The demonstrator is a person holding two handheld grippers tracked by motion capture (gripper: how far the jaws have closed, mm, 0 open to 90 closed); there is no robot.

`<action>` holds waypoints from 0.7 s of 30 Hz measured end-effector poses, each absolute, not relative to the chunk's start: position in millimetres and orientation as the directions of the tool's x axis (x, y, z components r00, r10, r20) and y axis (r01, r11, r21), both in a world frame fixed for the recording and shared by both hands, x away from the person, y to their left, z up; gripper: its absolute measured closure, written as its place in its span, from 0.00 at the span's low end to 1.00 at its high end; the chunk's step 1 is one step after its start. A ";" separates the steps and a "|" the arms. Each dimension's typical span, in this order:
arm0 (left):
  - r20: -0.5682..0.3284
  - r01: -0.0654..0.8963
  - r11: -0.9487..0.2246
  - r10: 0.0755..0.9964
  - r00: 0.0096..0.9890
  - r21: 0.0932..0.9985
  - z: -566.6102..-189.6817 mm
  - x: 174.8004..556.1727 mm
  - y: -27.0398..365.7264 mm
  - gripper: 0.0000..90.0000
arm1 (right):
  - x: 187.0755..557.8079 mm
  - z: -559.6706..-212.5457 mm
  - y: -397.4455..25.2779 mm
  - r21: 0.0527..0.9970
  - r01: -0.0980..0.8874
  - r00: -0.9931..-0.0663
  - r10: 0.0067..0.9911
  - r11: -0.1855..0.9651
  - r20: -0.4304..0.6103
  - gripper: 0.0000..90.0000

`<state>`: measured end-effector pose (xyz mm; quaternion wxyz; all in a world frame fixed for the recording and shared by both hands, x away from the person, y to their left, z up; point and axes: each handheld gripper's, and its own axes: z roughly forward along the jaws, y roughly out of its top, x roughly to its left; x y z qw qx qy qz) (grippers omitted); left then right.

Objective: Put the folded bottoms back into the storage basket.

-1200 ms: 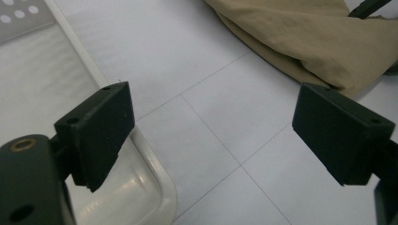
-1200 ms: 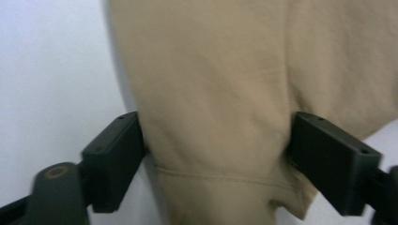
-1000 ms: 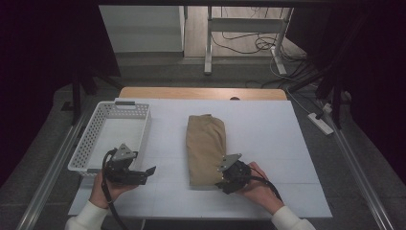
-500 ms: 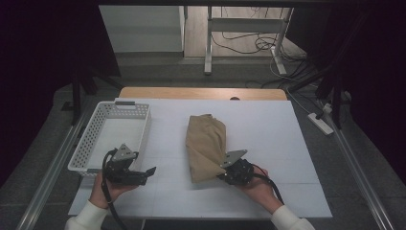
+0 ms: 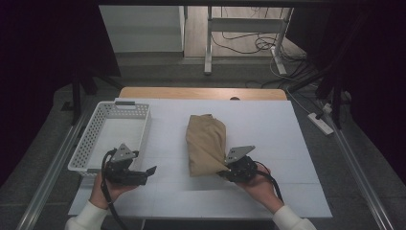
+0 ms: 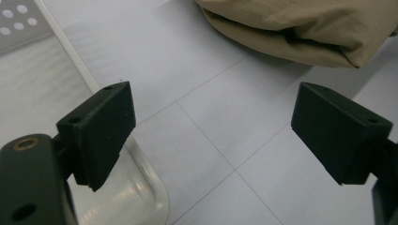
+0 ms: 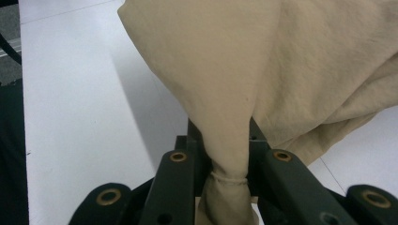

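Cloth: the folded tan cloth (image 5: 206, 143) lies near the middle of the white table (image 5: 287, 134), its long axis running from 12 to 6 o'clock.
Right gripper: the right gripper (image 5: 226, 167) sits at the cloth's 5 o'clock corner, jaws clamped on a bunched corner of the fabric; in the right gripper view the cloth (image 7: 263, 79) narrows into a pinch between the jaws.
Left gripper: the left gripper (image 5: 151, 171) rests at 8 o'clock from the cloth, jaws wide apart and holding nothing, apart from the fabric (image 6: 300, 28).
Basket: the white basket (image 5: 88, 143) stands at the table's 9 o'clock side; its near corner (image 6: 150, 206) is just beside the left gripper.
Open room: bare table lies from 1 to 4 o'clock of the cloth, out to the right edge, and between cloth and basket.
Near edge: both hands come in over the table's 6 o'clock edge.
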<state>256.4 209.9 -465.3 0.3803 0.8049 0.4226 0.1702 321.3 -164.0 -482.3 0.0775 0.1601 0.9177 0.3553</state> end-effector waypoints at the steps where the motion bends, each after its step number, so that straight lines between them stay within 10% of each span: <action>1: -0.046 0.550 -0.354 0.810 0.585 0.757 -464.7 256.6 209.5 0.15 | 321.1 -482.3 -163.8 0.676 0.239 -0.937 0.348 0.697 -0.028 0.88; 21: -0.048 0.527 -0.366 0.786 0.616 0.767 -447.5 279.4 183.7 0.15 | 322.0 -483.3 -166.0 0.669 0.249 -0.937 0.348 0.700 -0.015 0.88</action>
